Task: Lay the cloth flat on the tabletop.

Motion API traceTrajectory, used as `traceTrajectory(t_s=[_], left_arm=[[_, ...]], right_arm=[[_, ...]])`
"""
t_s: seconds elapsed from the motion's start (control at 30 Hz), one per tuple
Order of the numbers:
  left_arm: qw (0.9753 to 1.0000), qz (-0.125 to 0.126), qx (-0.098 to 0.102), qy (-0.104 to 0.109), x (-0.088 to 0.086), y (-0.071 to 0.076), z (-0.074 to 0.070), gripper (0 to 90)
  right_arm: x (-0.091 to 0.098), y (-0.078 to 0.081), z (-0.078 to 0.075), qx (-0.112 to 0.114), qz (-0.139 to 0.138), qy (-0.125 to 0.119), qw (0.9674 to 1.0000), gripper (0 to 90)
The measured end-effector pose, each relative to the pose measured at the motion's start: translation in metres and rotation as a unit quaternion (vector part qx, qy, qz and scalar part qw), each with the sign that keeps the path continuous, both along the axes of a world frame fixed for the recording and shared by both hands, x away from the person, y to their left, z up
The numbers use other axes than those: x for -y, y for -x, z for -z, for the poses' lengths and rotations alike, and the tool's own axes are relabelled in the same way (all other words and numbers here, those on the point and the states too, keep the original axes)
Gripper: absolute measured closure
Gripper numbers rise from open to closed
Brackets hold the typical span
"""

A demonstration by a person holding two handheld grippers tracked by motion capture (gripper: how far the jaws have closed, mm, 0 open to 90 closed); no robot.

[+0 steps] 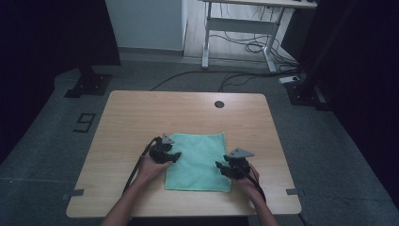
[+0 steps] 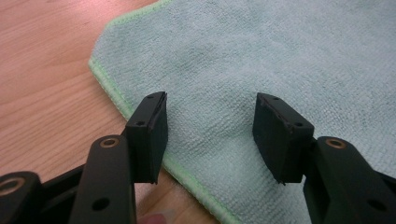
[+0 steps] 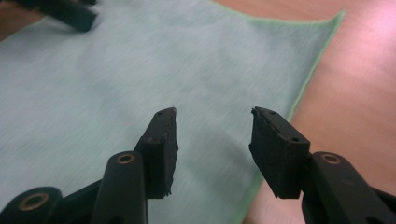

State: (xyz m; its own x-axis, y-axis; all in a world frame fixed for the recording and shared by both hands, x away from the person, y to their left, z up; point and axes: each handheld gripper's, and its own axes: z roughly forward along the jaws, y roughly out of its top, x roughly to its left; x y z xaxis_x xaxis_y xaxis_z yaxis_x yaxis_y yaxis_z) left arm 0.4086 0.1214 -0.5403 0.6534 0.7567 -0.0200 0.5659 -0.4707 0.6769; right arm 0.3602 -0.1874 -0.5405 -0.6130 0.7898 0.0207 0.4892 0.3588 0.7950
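Cloth [image 1: 197,162] folding setup, by the look of it: a mint-green microfibre square lies flat on the wooden surface [image 1: 141,113], toward the near edge, and we've got one tool on each side of it. Our left gripper [image 1: 171,157] sits over the cloth's left edge, jaws apart with nothing pinched; in the left gripper view the stitched hem [image 2: 109,91] runs right under the left pad and the cloth stays flat between both pads. Our right gripper [image 1: 225,167] hovers over the right edge, jaws also apart and empty, with the hem [image 3: 306,79] passing beneath the right-hand pad in the right gripper view. So we'd say we're at the lining-up stage, before any grab. Next move probably calls for dipping both sets of jaws down until one pad slips under the hem, then closing on the edge together. Thin fabric lying flat is fiddly, so a shallow angle likely helps, or we'll pinch air.
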Motion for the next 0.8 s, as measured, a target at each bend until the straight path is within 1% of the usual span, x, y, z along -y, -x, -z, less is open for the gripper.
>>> traceTrajectory(t_s=[0.03,0.07,0.13,0.17,0.2,0.23,0.27,0.3,0.33,0.37,0.43,0.47,0.5,0.53,0.57,0.6,0.63,0.73,0.8], left_arm=[[1.0,0.0,0.0,0.0,0.0,0.0,0.0,45.1],[1.0,-0.001,0.001,-0.001,0.0,0.0,0.0,45.1],[1.0,0.0,0.001,-0.001,0.0,0.0,0.0,45.2],[1.0,0.0,0.001,-0.001,0.0,0.0,0.0,45.1],[1.0,0.001,0.001,0.0,0.0,0.0,0.0,45.1],[1.0,0.001,0.001,0.0,0.0,0.0,0.0,45.1],[1.0,0.003,0.001,-0.001,0.0,0.0,0.0,45.0],[1.0,0.003,0.001,0.0,0.0,-0.001,0.0,45.0],[1.0,0.004,0.001,0.0,0.0,-0.001,0.0,45.0],[1.0,0.005,0.001,-0.001,0.0,-0.001,0.0,45.0],[1.0,0.005,0.001,-0.001,-0.001,-0.001,0.0,45.0],[1.0,0.005,0.001,-0.001,-0.001,-0.001,0.0,45.0],[1.0,0.005,0.001,-0.001,-0.001,-0.001,0.0,45.1],[1.0,0.006,0.001,0.0,-0.001,0.0,0.0,45.1],[1.0,0.006,0.001,0.0,-0.001,0.0,0.0,45.1],[1.0,0.006,0.002,0.001,-0.001,0.0,0.001,45.1],[1.0,0.009,0.002,0.0,-0.002,0.0,0.001,45.1],[1.0,0.007,0.0,0.003,-0.003,-0.001,0.0,45.3],[1.0,0.007,0.002,0.002,-0.003,0.0,0.001,45.4]], right_arm=[[0.0,0.0,0.0,0.0,0.0,0.0,1.0,50.6],[-0.001,-0.016,-0.001,-0.002,0.009,-0.004,0.9999,50.6],[-0.001,-0.032,-0.001,-0.006,0.016,-0.009,0.9998,50.7],[-0.001,-0.032,-0.001,-0.006,0.016,-0.009,0.9998,50.7],[-0.001,-0.046,-0.001,-0.006,0.023,-0.016,0.9996,50.6],[-0.001,-0.046,-0.001,-0.006,0.023,-0.016,0.9996,50.6],[-0.003,-0.058,-0.001,-0.008,0.026,-0.016,0.9995,50.6],[-0.003,-0.058,-0.001,-0.008,0.026,-0.016,0.9995,50.6],[-0.005,-0.067,-0.001,-0.006,0.025,-0.012,0.9996,50.1],[-0.007,-0.072,0.0,-0.004,0.024,-0.008,0.9997,50.0],[-0.009,-0.081,0.002,-0.013,0.026,-0.005,0.9996,49.6],[-0.01,-0.085,0.004,-0.017,0.029,0.002,0.9994,49.5],[-0.01,-0.085,0.004,-0.017,0.029,0.002,0.9994,49.5],[-0.011,-0.092,0.008,-0.026,0.035,0.006,0.9991,49.5],[-0.011,-0.092,0.008,-0.026,0.035,0.006,0.9991,49.5],[-0.01,-0.095,0.01,-0.028,0.039,0.003,0.9988,49.8],[-0.009,-0.096,0.01,-0.029,0.039,0.002,0.9988,50.0],[-0.009,-0.096,0.01,-0.028,0.039,0.004,0.9988,50.7],[-0.008,-0.096,0.01,-0.028,0.04,0.001,0.9988,51.2]])
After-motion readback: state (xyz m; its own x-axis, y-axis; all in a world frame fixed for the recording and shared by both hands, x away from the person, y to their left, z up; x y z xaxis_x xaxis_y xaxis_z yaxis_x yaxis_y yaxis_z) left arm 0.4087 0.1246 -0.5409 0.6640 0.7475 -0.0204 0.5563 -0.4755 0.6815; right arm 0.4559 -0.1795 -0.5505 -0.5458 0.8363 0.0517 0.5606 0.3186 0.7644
